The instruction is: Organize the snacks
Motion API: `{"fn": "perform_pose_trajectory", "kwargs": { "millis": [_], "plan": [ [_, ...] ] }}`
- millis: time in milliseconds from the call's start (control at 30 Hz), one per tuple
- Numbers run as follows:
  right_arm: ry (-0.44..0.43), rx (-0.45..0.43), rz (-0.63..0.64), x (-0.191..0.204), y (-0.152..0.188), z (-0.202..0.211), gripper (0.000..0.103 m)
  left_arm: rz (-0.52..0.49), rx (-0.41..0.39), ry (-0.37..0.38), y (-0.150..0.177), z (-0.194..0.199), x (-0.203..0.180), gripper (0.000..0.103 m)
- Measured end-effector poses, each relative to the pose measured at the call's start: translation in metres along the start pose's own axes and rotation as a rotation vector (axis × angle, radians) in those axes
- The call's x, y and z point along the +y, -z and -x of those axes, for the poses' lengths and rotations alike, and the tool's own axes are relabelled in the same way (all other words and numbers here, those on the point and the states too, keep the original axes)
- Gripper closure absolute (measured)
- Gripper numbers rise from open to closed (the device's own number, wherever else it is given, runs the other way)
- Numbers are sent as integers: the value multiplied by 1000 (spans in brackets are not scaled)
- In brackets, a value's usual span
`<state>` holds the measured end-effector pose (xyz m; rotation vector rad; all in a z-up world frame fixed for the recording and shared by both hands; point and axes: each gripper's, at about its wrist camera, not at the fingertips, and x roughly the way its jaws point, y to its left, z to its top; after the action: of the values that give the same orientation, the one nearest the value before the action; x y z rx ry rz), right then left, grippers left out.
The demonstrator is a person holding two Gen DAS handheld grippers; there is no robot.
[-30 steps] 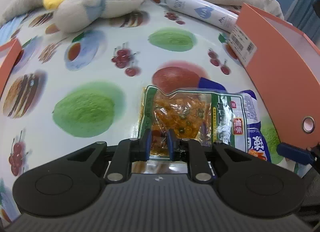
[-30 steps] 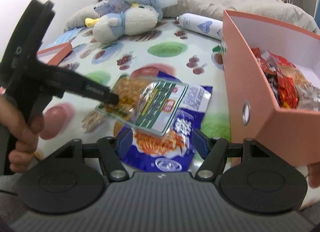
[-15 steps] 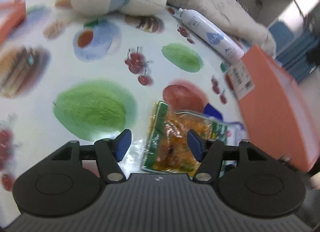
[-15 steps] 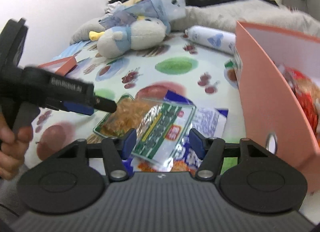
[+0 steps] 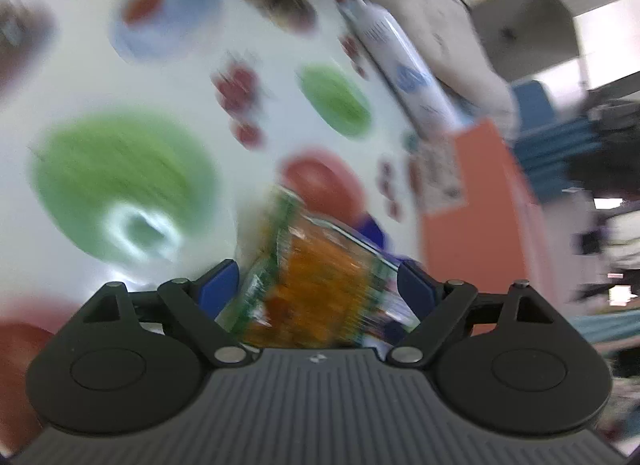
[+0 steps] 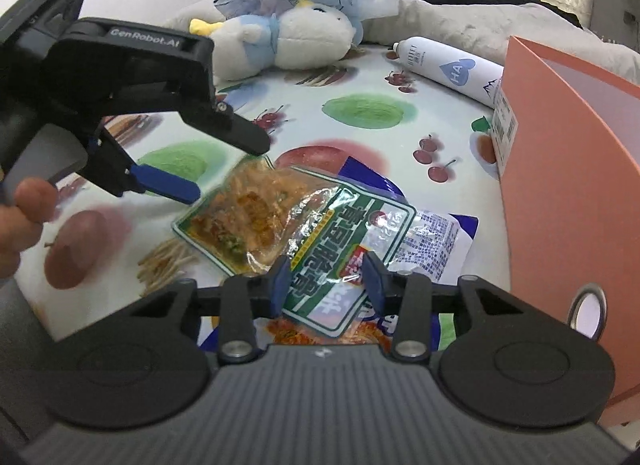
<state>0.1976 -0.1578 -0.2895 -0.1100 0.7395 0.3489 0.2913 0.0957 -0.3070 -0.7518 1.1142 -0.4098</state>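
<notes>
Left gripper (image 6: 224,173) has let go of the green snack pack (image 6: 288,233), jaws opening wide around it, pack now lying on the blue packet (image 6: 432,241) beside the orange box (image 6: 568,193), right gripper (image 6: 326,279) closing on its near end: handover, box next.

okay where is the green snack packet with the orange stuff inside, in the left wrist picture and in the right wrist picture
Left wrist: the green snack packet is blurred, low centre, between the fingers of the left gripper, whose jaws are opening.
Right wrist: it lies at centre, its near end between the closing jaws of the right gripper; the left gripper hangs open at its far end.
Shared landmark: the orange box, right of the packet in both.
</notes>
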Motion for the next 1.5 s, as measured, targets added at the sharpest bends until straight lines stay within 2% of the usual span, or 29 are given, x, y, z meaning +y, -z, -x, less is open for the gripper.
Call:
{"fn": "perform_pose_trajectory", "kwargs": {
  "millis": [233,267,433,567,667,833,900,1000,1033,1100,1167,1267,1433,1500],
  "plan": [
    [-33,-14,-35,-5,2,1,60,3,-16,-1,4,0,-3,16],
    [-36,-16,-36,-5,3,2,60,-17,-22,-24,7,1,-5,19],
    [-28,-21,-34,-3,3,2,60,-186,-28,-201,17,-2,-28,44],
    [-33,-23,-22,0,4,3,60,-322,-49,-330,30,-9,-45,56],
    [-20,-22,-8,3,3,4,61,-373,-68,-374,35,-11,-49,65],
    [-14,0,-50,2,-3,11,60,-360,-88,-370,39,-4,-48,73],
    [12,-2,-69,0,-6,15,52,-349,-105,-377,41,2,-47,73],
    [44,-16,-78,0,-6,21,48,-332,-145,-393,43,14,-44,74],
    [64,-18,-79,0,-6,22,45,-322,-157,-400,43,20,-41,74],
    [108,-26,-78,1,-5,22,20,-313,-180,-409,44,27,-38,74],
    [123,-25,-69,2,-3,20,19,-309,-202,-420,44,36,-34,74],
    [167,25,-68,2,-1,9,19,-285,-235,-432,45,48,-27,74],
    [169,48,-65,3,1,-1,19,-229,-269,-430,47,66,-14,75],
    [154,54,-57,4,1,-5,15,-218,-269,-428,51,69,-11,75]
  ]
}}
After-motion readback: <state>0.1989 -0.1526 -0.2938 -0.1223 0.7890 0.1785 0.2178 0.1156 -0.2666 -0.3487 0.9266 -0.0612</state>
